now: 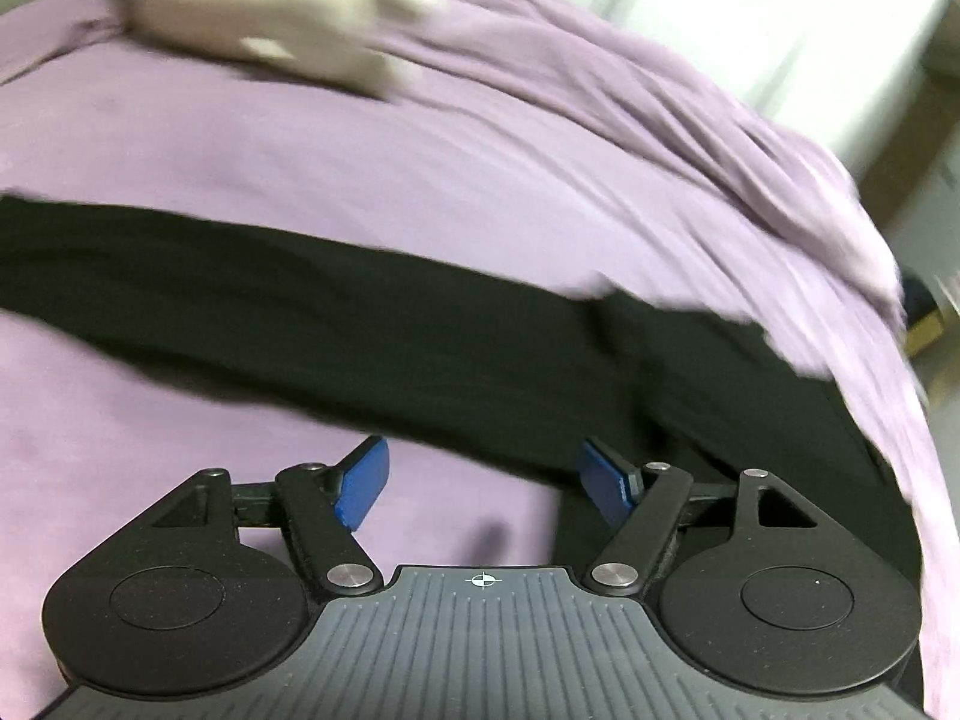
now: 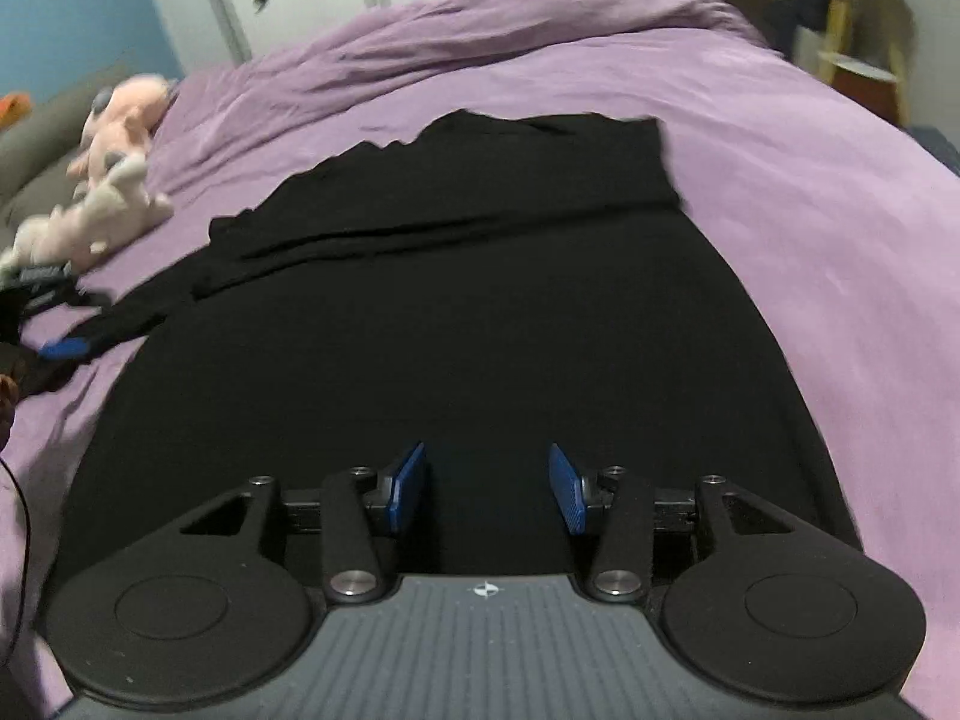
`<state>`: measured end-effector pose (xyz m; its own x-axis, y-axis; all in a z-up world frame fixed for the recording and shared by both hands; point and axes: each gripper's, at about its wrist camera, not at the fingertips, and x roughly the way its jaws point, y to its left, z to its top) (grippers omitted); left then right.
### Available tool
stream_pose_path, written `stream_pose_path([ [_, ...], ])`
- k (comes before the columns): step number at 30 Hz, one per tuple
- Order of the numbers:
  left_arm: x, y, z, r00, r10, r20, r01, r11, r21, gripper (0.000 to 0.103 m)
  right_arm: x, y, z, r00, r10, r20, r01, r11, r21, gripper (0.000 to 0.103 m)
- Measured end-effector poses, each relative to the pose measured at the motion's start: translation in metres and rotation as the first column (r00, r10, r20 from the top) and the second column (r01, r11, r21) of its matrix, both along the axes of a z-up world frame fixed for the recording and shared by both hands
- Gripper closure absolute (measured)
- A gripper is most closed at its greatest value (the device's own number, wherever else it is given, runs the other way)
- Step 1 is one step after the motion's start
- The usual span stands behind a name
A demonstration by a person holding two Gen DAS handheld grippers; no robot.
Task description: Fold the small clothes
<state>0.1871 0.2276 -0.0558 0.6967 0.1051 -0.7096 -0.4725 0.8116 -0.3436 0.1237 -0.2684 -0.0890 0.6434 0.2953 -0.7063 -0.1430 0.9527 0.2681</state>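
Note:
A black garment (image 2: 450, 330) lies spread flat on a purple bedspread (image 2: 810, 210), and its far end is folded over into a band (image 2: 480, 180). My right gripper (image 2: 487, 495) hovers over the near part of the garment, open, with only cloth below the gap. In the left wrist view the same black garment (image 1: 360, 312) runs as a dark strip across the bedspread (image 1: 300, 150). My left gripper (image 1: 485, 483) is open beside its near edge, nothing between the blue pads (image 1: 363, 483). A blue pad (image 2: 63, 348) of the left gripper shows next to the garment's left sleeve.
Pale plush toys (image 2: 114, 180) lie at the far left of the bed, blurred as plush toys (image 1: 270, 18) in the left wrist view. White wardrobe doors (image 2: 288, 0) stand behind the bed, a yellow shelf (image 2: 858, 30) at the far right. The bed drops off at its right edge (image 1: 900, 360).

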Motion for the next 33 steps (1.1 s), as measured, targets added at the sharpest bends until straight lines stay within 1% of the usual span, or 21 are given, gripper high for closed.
stream_pose_path([
  [2,-0.023,0.034,0.000,0.994,0.106,0.005,-0.106,0.994,0.001,0.024,-0.028,-0.002,-0.002,0.999,-0.037,-0.022,0.038,0.998,0.043,0.057],
  [4,-0.039,0.066,-0.004,0.979,0.204,0.000,-0.204,0.978,-0.040,0.024,-0.045,0.003,0.000,0.999,-0.010,-0.034,0.012,0.999,0.042,0.057],
  [5,-0.045,0.082,-0.008,0.967,0.254,-0.001,-0.253,0.964,-0.086,0.025,-0.048,0.007,0.003,1.000,0.002,-0.011,-0.002,0.999,0.033,0.057],
  [7,-0.051,0.104,-0.015,0.951,0.310,0.017,-0.304,0.940,-0.156,0.026,-0.044,0.011,0.012,0.997,-0.009,0.080,0.007,1.000,0.019,0.049],
  [8,-0.052,0.114,-0.020,0.941,0.337,0.027,-0.326,0.926,-0.189,0.027,-0.037,0.014,0.017,0.994,-0.020,0.110,0.018,1.000,0.021,0.040],
  [9,-0.053,0.123,-0.024,0.930,0.366,0.035,-0.350,0.911,-0.217,0.030,-0.028,0.018,0.023,0.992,-0.028,0.121,0.024,0.999,0.032,0.039],
  [10,-0.054,0.133,-0.029,0.917,0.396,0.052,-0.372,0.894,-0.251,0.031,-0.020,0.020,0.026,0.992,-0.034,0.126,0.028,0.998,0.048,0.039],
  [13,-0.056,0.156,-0.042,0.873,0.484,0.056,-0.442,0.835,-0.328,0.042,-0.005,0.030,0.035,0.988,-0.041,0.148,0.029,0.996,0.085,0.039],
  [17,-0.062,0.186,-0.056,0.814,0.577,0.065,-0.495,0.748,-0.442,0.066,0.009,0.041,0.036,0.990,-0.033,0.139,0.019,0.995,0.101,0.044],
  [20,-0.076,0.201,-0.067,0.770,0.633,0.080,-0.506,0.682,-0.528,0.073,0.016,0.040,0.031,0.991,-0.056,0.122,0.043,0.993,0.109,0.050],
  [22,-0.083,0.209,-0.073,0.738,0.669,0.083,-0.506,0.630,-0.589,0.080,0.018,0.038,0.028,0.992,-0.063,0.108,0.051,0.992,0.115,0.053],
  [23,-0.087,0.213,-0.077,0.723,0.685,0.084,-0.498,0.602,-0.624,0.086,0.019,0.038,0.026,0.992,-0.068,0.105,0.056,0.992,0.116,0.055],
  [24,-0.087,0.216,-0.080,0.715,0.694,0.081,-0.496,0.586,-0.641,0.091,0.019,0.038,0.025,0.992,-0.074,0.102,0.062,0.991,0.119,0.056],
  [25,-0.088,0.219,-0.080,0.711,0.699,0.079,-0.496,0.577,-0.649,0.092,0.020,0.036,0.024,0.992,-0.082,0.099,0.070,0.990,0.122,0.057],
  [26,-0.088,0.219,-0.078,0.714,0.695,0.078,-0.503,0.587,-0.635,0.093,0.019,0.035,0.023,0.991,-0.091,0.101,0.078,0.989,0.127,0.057],
  [27,-0.087,0.218,-0.073,0.725,0.684,0.085,-0.508,0.613,-0.605,0.093,0.019,0.033,0.022,0.990,-0.098,0.104,0.084,0.988,0.132,0.057],
  [28,-0.082,0.216,-0.065,0.742,0.664,0.096,-0.511,0.653,-0.559,0.094,0.018,0.032,0.021,0.989,-0.105,0.107,0.091,0.987,0.133,0.057],
  [30,-0.068,0.200,-0.039,0.810,0.567,0.148,-0.468,0.778,-0.419,0.096,0.020,0.029,0.020,0.987,-0.121,0.106,0.107,0.985,0.133,0.057],
  [31,-0.053,0.185,-0.021,0.859,0.479,0.179,-0.409,0.853,-0.324,0.097,0.022,0.027,0.019,0.987,-0.124,0.099,0.110,0.984,0.139,0.057],
  [32,-0.040,0.168,-0.005,0.895,0.395,0.206,-0.343,0.906,-0.249,0.097,0.024,0.024,0.018,0.988,-0.127,0.090,0.113,0.983,0.146,0.057],
  [33,-0.026,0.146,0.011,0.926,0.298,0.232,-0.261,0.949,-0.178,0.097,0.026,0.022,0.018,0.988,-0.128,0.081,0.115,0.981,0.153,0.057],
])
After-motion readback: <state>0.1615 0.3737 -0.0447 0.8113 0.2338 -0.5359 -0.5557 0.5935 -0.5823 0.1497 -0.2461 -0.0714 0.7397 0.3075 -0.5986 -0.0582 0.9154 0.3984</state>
